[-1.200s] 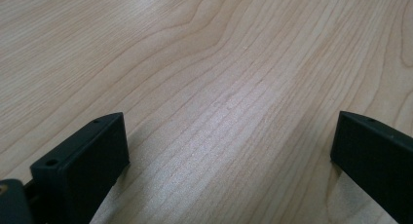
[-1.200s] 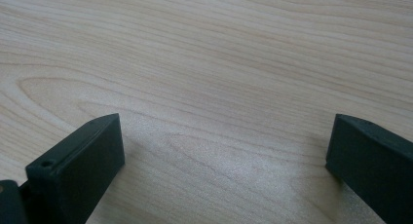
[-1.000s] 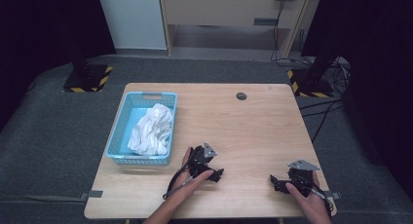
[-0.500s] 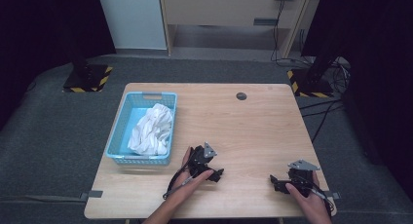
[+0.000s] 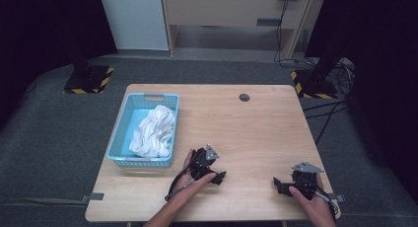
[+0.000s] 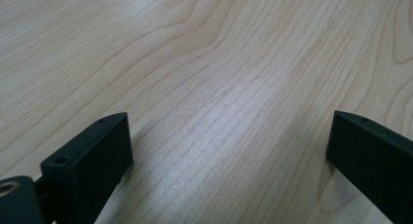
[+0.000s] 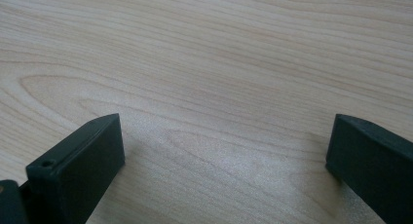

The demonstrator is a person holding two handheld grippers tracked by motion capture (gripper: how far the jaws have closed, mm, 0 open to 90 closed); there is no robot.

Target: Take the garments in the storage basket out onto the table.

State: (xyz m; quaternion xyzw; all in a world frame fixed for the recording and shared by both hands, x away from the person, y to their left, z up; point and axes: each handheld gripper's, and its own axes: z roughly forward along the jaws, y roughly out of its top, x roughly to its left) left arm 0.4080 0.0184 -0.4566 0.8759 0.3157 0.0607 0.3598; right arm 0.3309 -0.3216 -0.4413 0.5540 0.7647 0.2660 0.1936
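— Dark curtains all round, grey carpet, and one pale wooden table (image 5: 256, 133) in the middle. What's on it?

— Biggest thing is a blue basket (image 5: 123, 138) on the left side, with a crumpled white cloth (image 5: 154, 131) heaped inside it. Far edge, near the middle, a small dark round spot (image 5: 244, 97); I can't tell what it is.

— And the person?

— Forearms come in from the near edge. Both tools sit low at the near side, well apart from each other. I'd guess they're parked there to rest, since nothing lies within reach of either.

— The left gripper (image 5: 213, 173)?

— Just right of the basket's near corner, pointing right. Its own camera shows the jaws spread wide with bare wood grain between them. Holding nothing.

— The right gripper (image 5: 283, 183)?

— Near the right corner, pointing left. Same story: jaws wide apart, nothing between them but tabletop. They look very close to the wood, maybe resting on it.
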